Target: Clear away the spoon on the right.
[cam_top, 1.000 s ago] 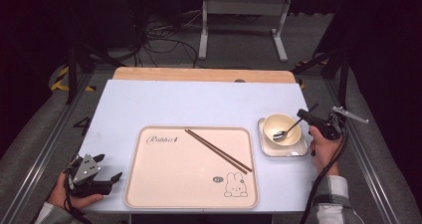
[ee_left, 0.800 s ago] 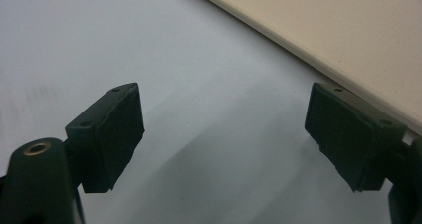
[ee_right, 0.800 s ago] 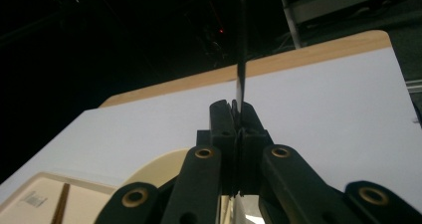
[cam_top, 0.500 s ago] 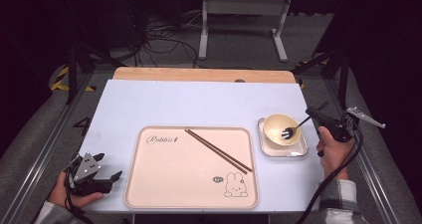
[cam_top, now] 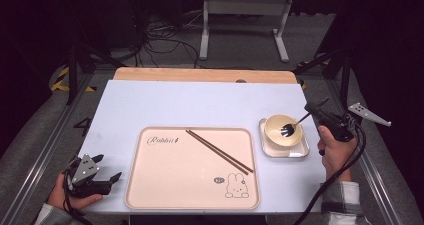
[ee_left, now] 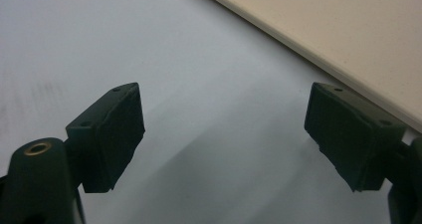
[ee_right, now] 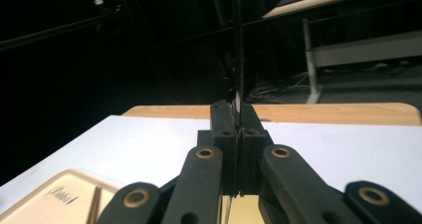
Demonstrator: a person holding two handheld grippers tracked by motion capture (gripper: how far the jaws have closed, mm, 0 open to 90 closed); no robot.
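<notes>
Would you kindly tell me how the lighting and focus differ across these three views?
High view: the table is evenly lit and sharp, the surroundings dark. Left gripper view: the left hand-held gripper looks soft and casts a faint shadow on the table beside the tray. Right gripper view: the right hand-held gripper, shut on the fork, is blurred close up against a dark room.

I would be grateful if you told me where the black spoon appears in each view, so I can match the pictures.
High view: the black spoon is at right, its head over the cream bowl, its handle in the right gripper.
Left gripper view: not in it.
Right gripper view: its thin handle rises from between the shut fingers at centre.
Shared landmark: the beige tray.
</notes>
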